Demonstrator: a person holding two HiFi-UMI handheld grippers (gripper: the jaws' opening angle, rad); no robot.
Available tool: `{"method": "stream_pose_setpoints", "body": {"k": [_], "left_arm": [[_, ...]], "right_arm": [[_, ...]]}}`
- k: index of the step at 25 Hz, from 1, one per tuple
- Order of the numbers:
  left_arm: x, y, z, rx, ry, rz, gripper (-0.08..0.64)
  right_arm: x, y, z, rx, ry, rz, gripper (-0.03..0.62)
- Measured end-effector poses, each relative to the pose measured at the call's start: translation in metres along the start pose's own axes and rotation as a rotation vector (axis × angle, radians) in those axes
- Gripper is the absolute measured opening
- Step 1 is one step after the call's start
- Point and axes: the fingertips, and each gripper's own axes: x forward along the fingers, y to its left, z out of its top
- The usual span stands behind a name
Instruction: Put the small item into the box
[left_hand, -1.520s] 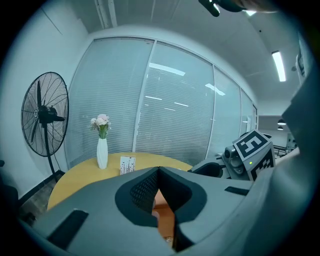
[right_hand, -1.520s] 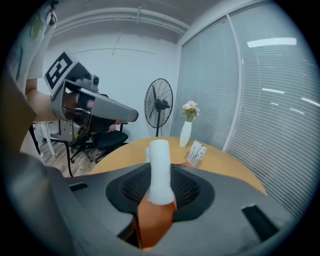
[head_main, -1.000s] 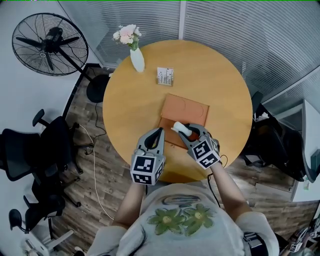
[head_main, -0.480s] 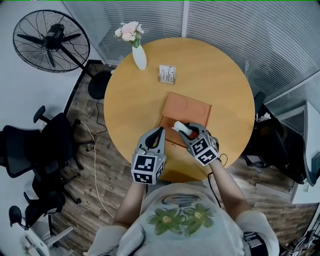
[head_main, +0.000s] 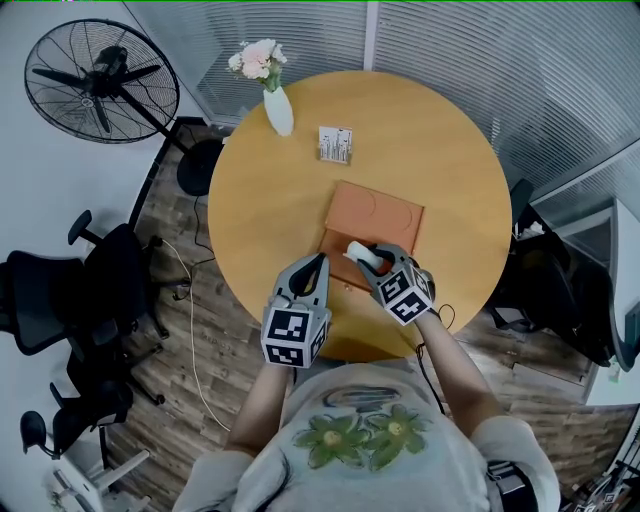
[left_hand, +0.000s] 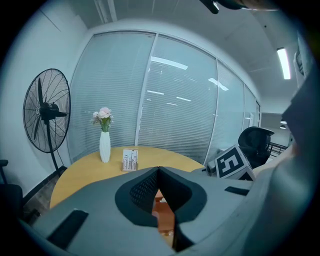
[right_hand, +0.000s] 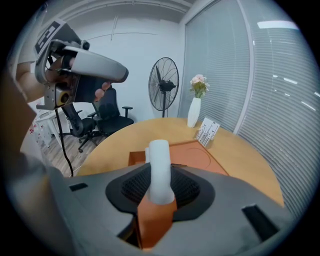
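A flat orange box lies in the middle of the round wooden table. My right gripper hovers over the box's near edge, shut on the small item. In the right gripper view the small item is a white cylinder with an orange lower part, standing upright between the pads, with the orange box beyond it. My left gripper hangs over the table's near edge, to the left of the box, shut and empty. In the left gripper view, the left gripper has its tips touching.
A white vase with pink flowers and a small card holder stand at the table's far side. A standing fan and black office chairs are on the left. Another dark chair is on the right.
Almost nothing. The head view has shifted slightly. Both grippers keep their places, and the right one still holds the small item.
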Motion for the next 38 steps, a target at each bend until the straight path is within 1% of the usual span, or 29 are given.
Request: {"method": "stream_pose_setpoints", "body": {"k": [7, 15, 30, 38], "left_arm": [[0.0, 0.002, -0.003, 0.0, 0.009, 0.001, 0.002], [-0.002, 0.005, -0.008, -0.005, 0.018, 0.0, 0.002], [0.004, 0.006, -0.014, -0.017, 0.033, 0.007, 0.002], [0.001, 0.01, -0.017, -0.022, 0.04, 0.016, 0.002]], "right_arm": [[0.01, 0.002, -0.008, -0.001, 0.028, 0.014, 0.132], [0.02, 0.007, -0.014, -0.024, 0.062, 0.031, 0.132], [0.041, 0.005, -0.035, -0.038, 0.131, 0.053, 0.132], [0.053, 0.008, -0.042, -0.063, 0.17, 0.069, 0.132]]}}
